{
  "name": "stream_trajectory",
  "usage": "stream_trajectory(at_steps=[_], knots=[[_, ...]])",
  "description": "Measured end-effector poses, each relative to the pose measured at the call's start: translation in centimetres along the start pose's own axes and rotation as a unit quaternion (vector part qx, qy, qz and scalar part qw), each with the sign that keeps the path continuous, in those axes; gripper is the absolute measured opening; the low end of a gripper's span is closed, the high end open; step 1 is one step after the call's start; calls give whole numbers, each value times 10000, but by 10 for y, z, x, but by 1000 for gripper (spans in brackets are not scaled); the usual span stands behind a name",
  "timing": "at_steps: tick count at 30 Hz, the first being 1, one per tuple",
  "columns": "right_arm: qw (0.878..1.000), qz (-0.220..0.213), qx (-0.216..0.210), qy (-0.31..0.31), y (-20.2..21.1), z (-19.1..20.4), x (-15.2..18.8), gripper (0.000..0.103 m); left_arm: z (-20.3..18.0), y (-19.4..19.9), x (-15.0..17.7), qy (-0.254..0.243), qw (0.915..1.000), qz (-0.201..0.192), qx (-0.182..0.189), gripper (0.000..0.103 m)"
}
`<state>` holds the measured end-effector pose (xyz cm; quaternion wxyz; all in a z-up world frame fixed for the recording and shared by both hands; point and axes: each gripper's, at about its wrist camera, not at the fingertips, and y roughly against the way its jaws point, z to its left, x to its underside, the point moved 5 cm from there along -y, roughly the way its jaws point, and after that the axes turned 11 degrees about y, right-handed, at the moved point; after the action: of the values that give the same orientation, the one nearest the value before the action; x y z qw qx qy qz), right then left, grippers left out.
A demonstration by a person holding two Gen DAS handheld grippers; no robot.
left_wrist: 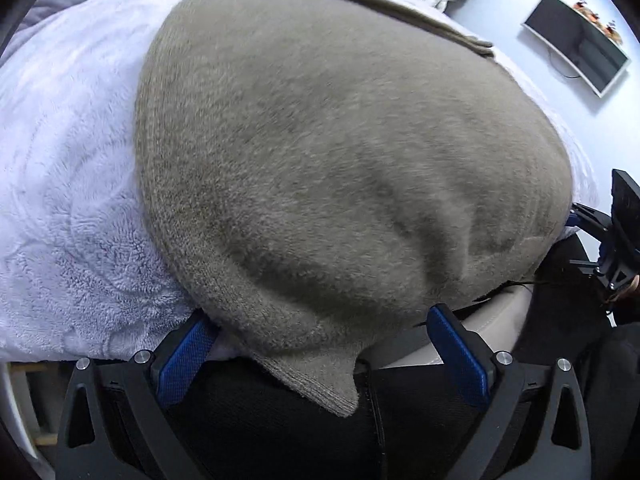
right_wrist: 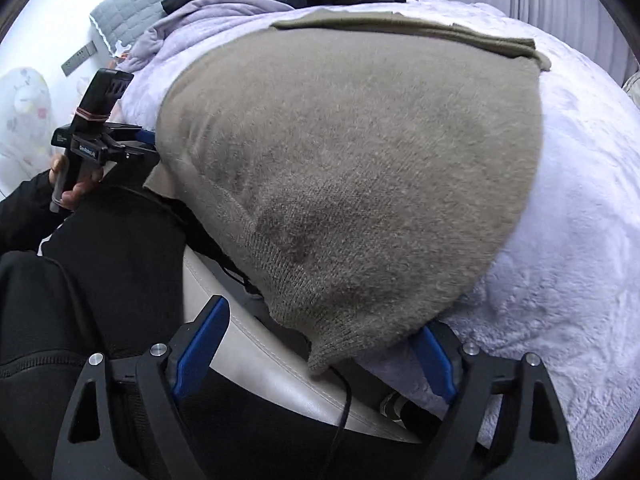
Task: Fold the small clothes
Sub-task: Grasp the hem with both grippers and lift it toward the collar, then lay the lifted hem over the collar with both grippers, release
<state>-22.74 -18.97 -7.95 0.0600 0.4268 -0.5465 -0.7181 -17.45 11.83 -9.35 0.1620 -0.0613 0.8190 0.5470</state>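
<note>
A taupe knitted garment [left_wrist: 340,184] lies spread across a white fleece blanket [left_wrist: 68,208] on the bed, its far end already doubled over into a narrow band [right_wrist: 404,28], its near hem drooping off the bed's edge towards the person's dark-clothed lap; the left gripper [left_wrist: 320,344] sits at one near corner with its blue-padded jaws spread wide, the knitted corner hanging loose between them and not pinched; the right gripper [right_wrist: 316,344] stands the same way at the other near corner, jaws apart, a point of hem dangling between them but held by neither pad; in the right wrist view the left tool shows at the far side of the cloth, gripped in a bare hand [right_wrist: 74,184]. The step in hand looks like taking both near corners for the next fold (a judgement, since nothing is gripped yet); the risks follow from that: a jaw closing too deep could catch the fleece along with the knit and drag the blanket up; a shallow bite on the loose stretchy hem could slip out mid-lift; uneven grips would skew the fold; and the thin black cable [right_wrist: 344,396] by the cream bed frame [right_wrist: 256,344] could snag.
</note>
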Motion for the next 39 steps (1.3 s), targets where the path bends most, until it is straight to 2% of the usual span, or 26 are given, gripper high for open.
stream_trajectory(at_steps=[5, 6, 7, 8, 9, 10, 12, 13, 15, 18, 20, 23, 25, 29, 32, 35, 39], knots=[[9997, -79, -143, -208, -5, 1, -2, 89, -18, -9, -4, -198, 9994, 159, -238, 102], [9997, -78, -134, -200, -7, 3, -3, 86, -22, -11, -4, -205, 9992, 154, -318, 87], [9997, -61, -100, -207, -7, 4, -3, 80, -21, -12, -3, -167, 9991, 159, -367, 65], [9997, -44, -110, -232, -7, 4, -2, 57, -25, -20, 2, -73, 9991, 222, -350, 55], [9995, -16, -161, -288, -9, 4, -2, 29, -18, -23, 1, 55, 9992, 282, -267, 37], [9990, 45, -213, -383, -11, 1, 0, 21, -12, -25, -1, 158, 9992, 325, -150, 23], [9982, 114, -323, -502, -14, -1, 2, 16, -13, -25, 1, 249, 9991, 332, -34, 20], [9982, 99, -324, -495, -13, 0, 1, 15, -16, -25, 3, 203, 9993, 294, -65, 12], [9983, -52, -404, -429, -6, 5, -2, 11, -22, -19, 9, 32, 9996, 151, -220, 11], [9953, -488, -703, -446, 13, 12, -7, 8, -36, -7, 17, -102, 9996, -166, -181, 10], [9934, -654, -823, -455, 26, 15, -9, 7, -44, 15, 21, -79, 9980, -595, 180, 10], [9872, -1126, -1022, -480, 51, 14, -16, 7, -56, 64, 16, -210, 9843, -1528, 856, 10], [9800, -1508, -1143, -615, 69, 7, -25, 7, -59, 77, 6, -232, 9800, -1775, 866, 10], [9697, -1927, -1148, -968, 81, -18, -47, 7, -66, 52, -27, -82, 9865, -1503, 651, 10], [9660, -2053, -1030, -1190, 77, -37, -67, 7, -49, 48, -45, 152, 9879, -1374, 702, 10], [9580, -2306, -1024, -1367, 80, -50, -89, 7, -50, 56, -60, 238, 9856, -1471, 796, 9], [9497, -2596, -1030, -1419, 91, -61, -102, 7, -42, 81, -70, 204, 9789, -1782, 978, 9]])
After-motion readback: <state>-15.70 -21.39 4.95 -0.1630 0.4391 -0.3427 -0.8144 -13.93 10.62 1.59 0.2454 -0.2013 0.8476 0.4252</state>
